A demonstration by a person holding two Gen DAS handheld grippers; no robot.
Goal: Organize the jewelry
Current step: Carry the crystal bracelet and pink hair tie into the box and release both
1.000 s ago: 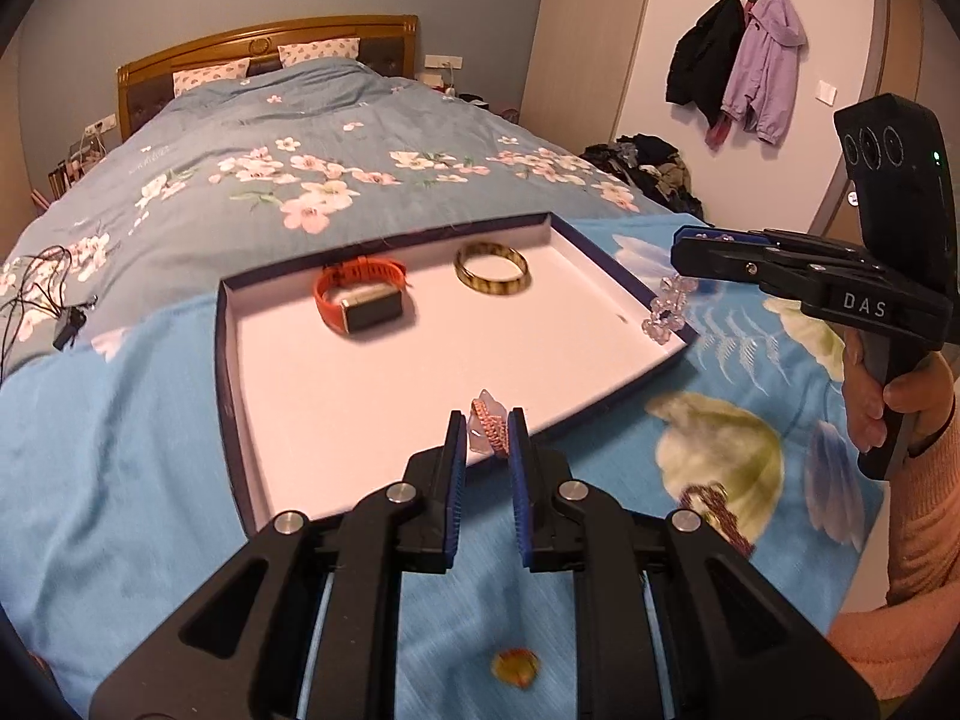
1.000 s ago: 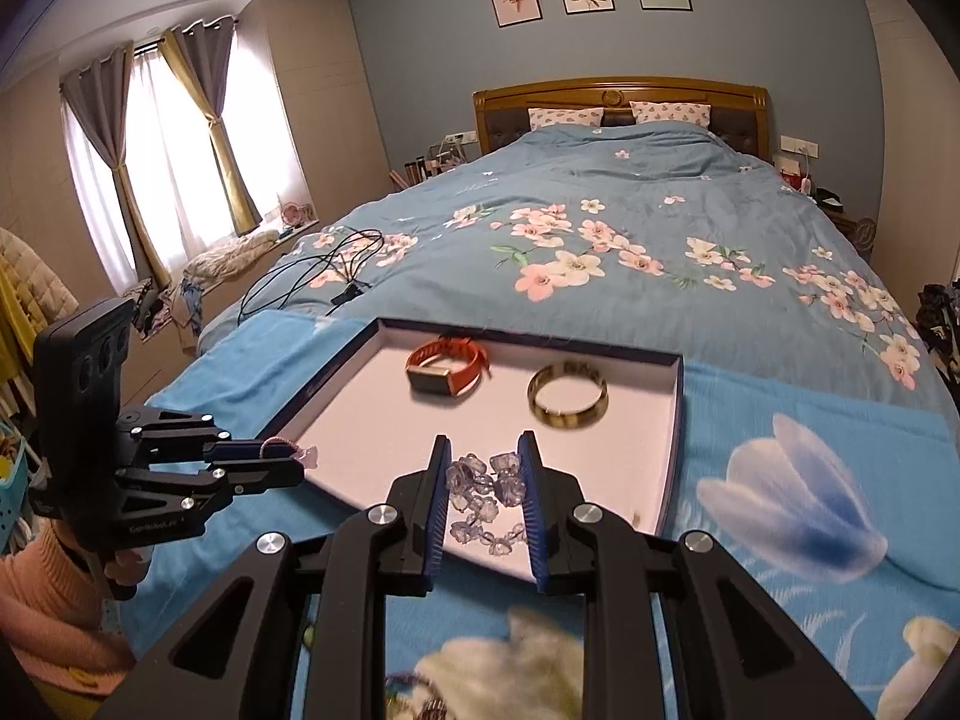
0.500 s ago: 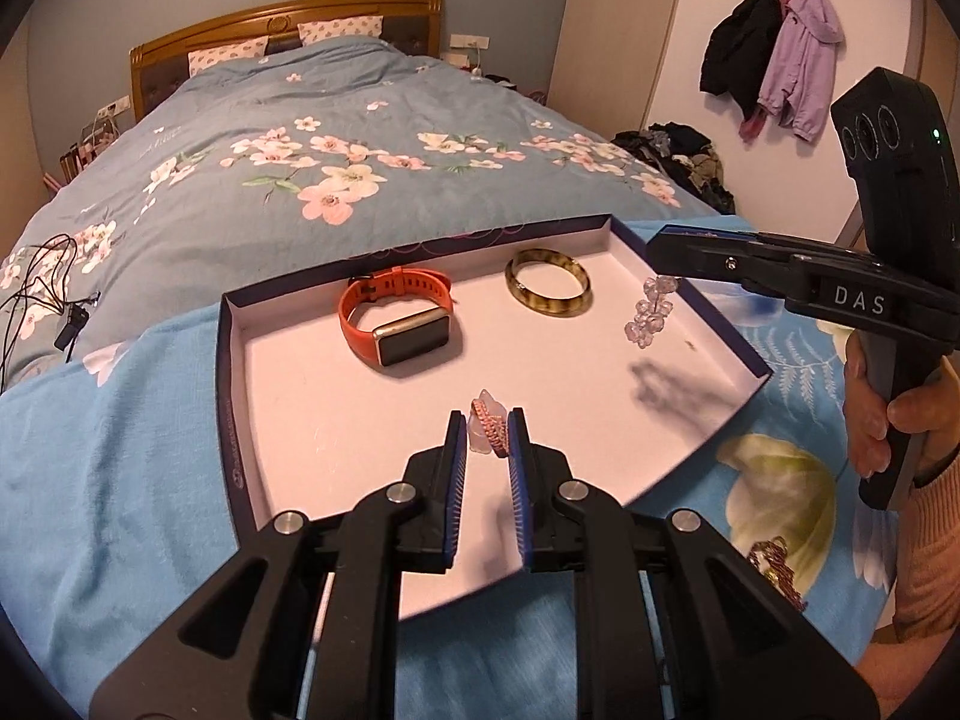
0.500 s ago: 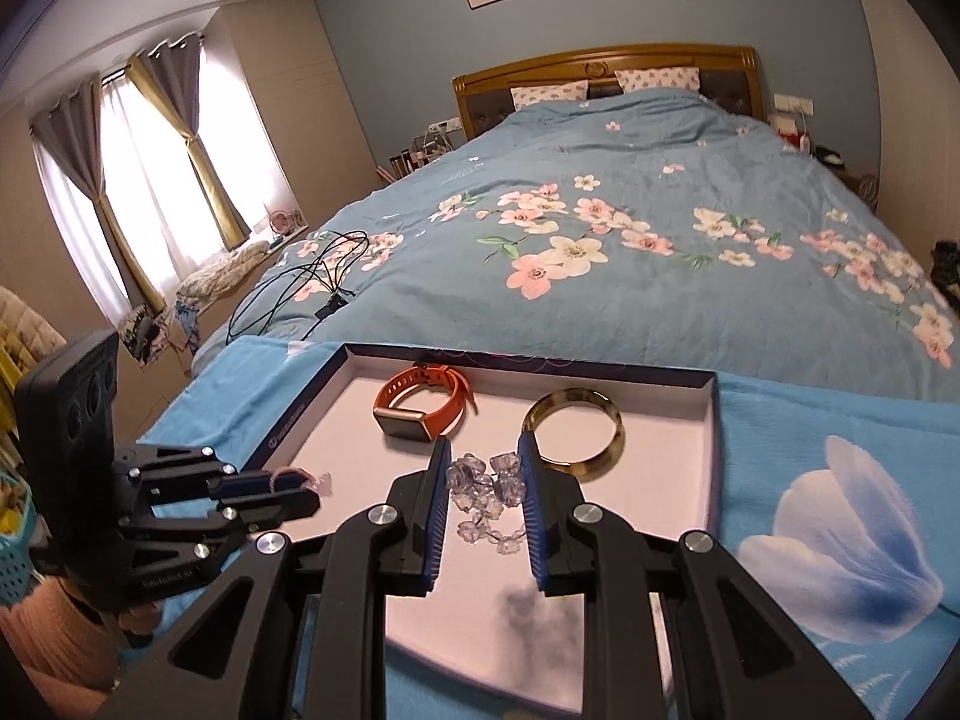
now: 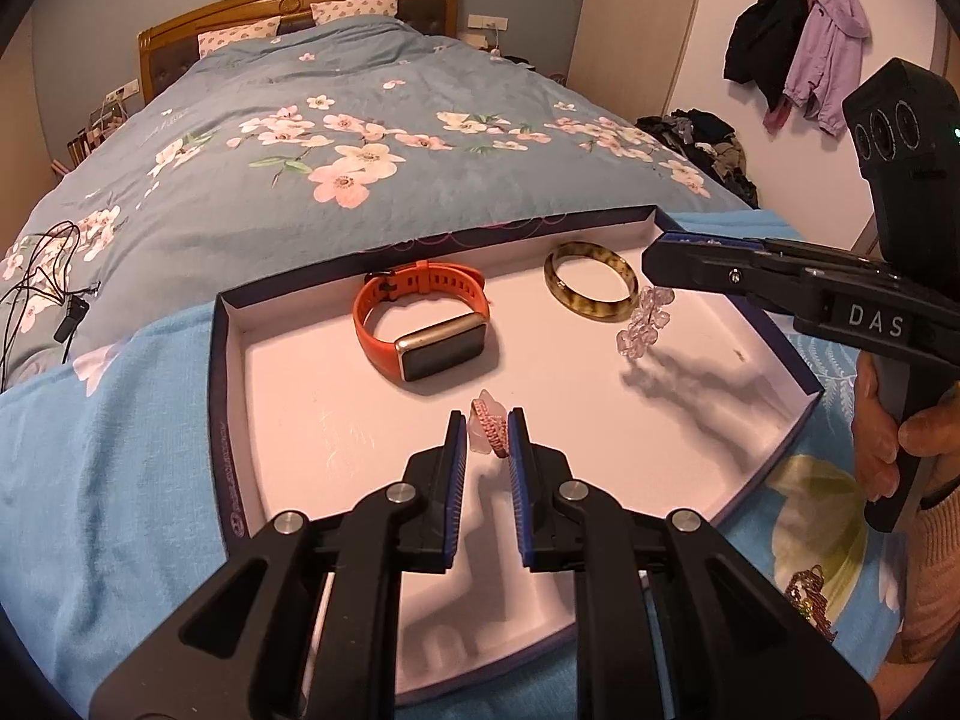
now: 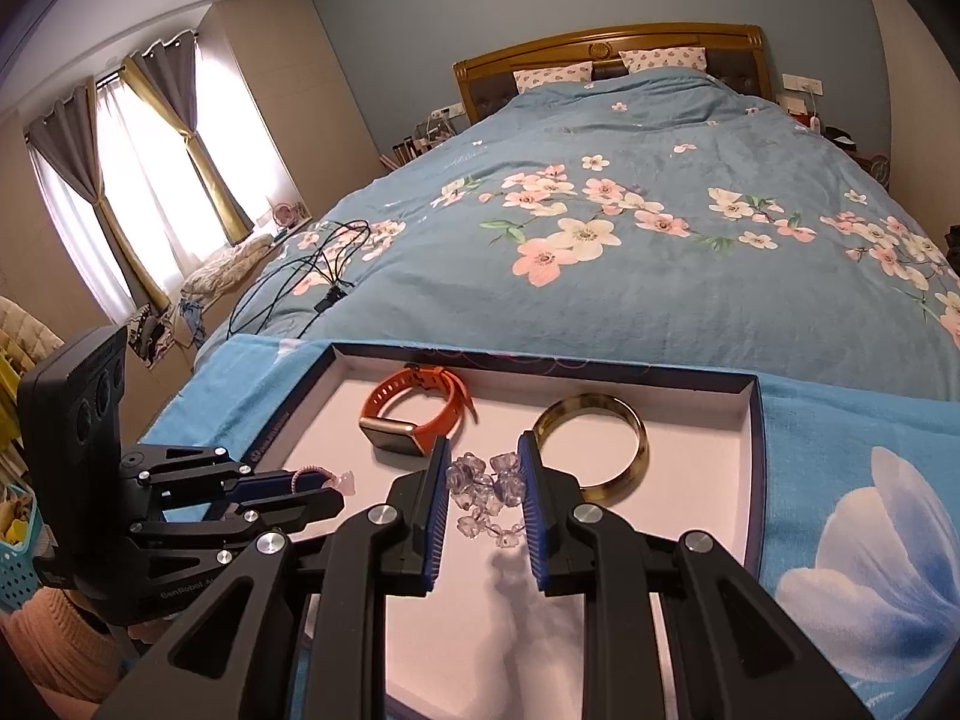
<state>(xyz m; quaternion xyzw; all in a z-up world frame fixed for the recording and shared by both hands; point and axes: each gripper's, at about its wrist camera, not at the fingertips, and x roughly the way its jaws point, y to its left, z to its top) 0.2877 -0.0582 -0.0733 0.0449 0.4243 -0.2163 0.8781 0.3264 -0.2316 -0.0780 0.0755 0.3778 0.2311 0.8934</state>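
Pink woven bracelet [image 5: 489,427] clamped in left gripper [image 5: 486,438], clear bead bracelet [image 6: 486,495] clamped in right gripper [image 6: 483,486]; both hang over white tray [image 5: 288,420], near orange watch [image 5: 420,324] and bangle [image 5: 591,290].

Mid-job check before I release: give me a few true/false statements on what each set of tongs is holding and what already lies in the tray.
1. The left tongs grip a pink braided bracelet. True.
2. The right tongs are empty. False: they are shut on a clear bead bracelet.
3. The orange watch lies on the bedspread outside the tray. False: it lies inside the tray.
4. A brown mottled bangle lies in the tray beside the watch. True.
5. Both sets of tongs are over the tray. True.
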